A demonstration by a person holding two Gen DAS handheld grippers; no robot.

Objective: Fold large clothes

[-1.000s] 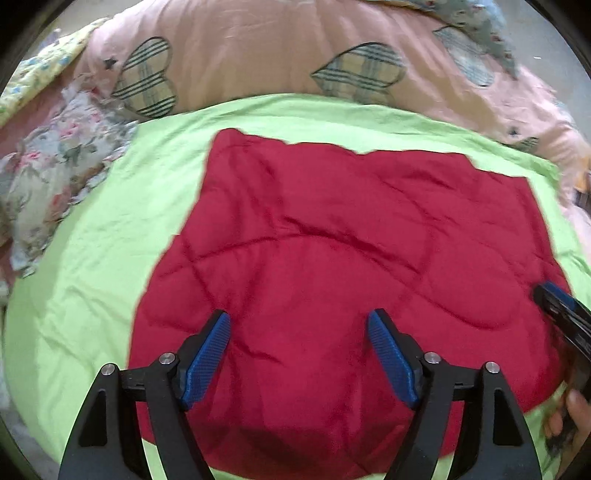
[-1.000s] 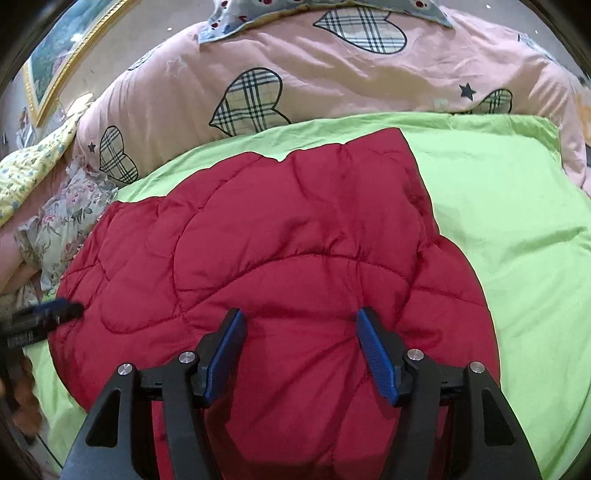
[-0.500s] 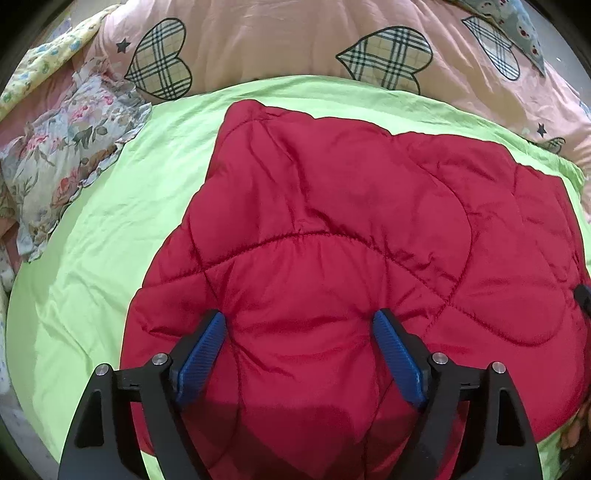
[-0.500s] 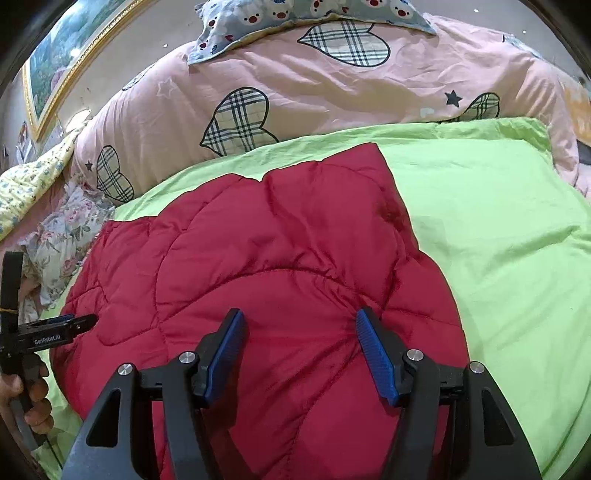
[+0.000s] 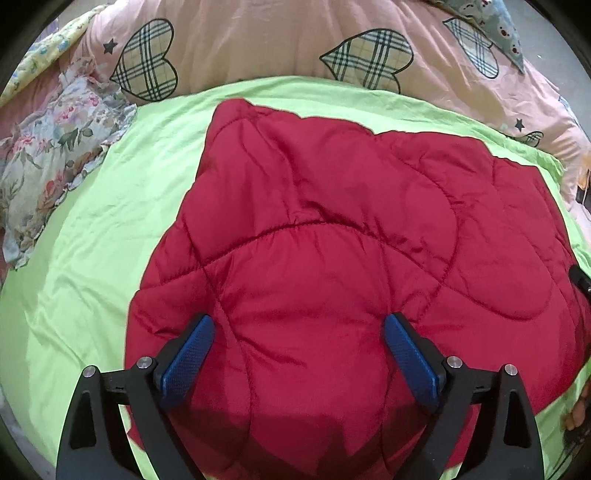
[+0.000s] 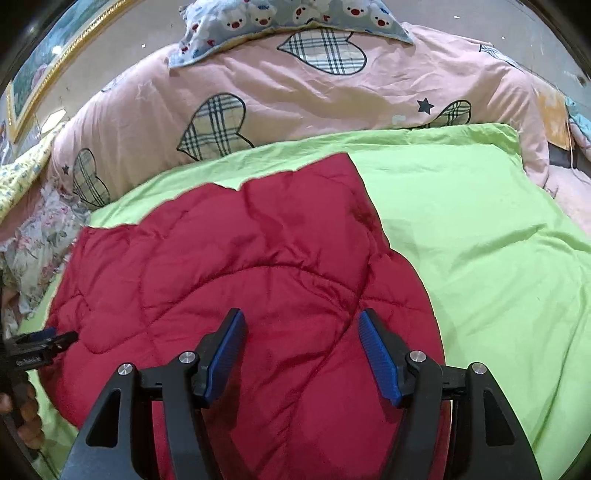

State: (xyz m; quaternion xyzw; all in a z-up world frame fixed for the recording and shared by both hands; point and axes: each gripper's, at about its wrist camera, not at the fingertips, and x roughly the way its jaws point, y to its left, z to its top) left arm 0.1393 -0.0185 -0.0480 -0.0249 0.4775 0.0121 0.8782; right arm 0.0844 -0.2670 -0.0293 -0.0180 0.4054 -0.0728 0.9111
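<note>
A red quilted garment (image 5: 332, 229) lies spread on the lime-green sheet (image 5: 92, 240), folded into a broad puffy block. My left gripper (image 5: 299, 321) sits low over its near left part. Its jaws are opening, with padded fabric bulging between the blue pads and no grip on it. My right gripper (image 6: 301, 314) is at the garment's (image 6: 221, 258) near right part, its pads pressed against a thick roll of the red fabric. The left gripper's tip (image 6: 55, 338) shows at the garment's left edge in the right wrist view.
A pink duvet with plaid hearts (image 6: 295, 96) is heaped along the back of the bed. A floral pillow (image 5: 48, 155) lies at the left and a bear-print pillow (image 6: 288, 18) on top at the back. Bare green sheet (image 6: 480, 240) stretches to the garment's right.
The left jaws have spread wider over the red fabric. The garment has settled flatter and puffier on the sheet. The right jaws have kept the same width.
</note>
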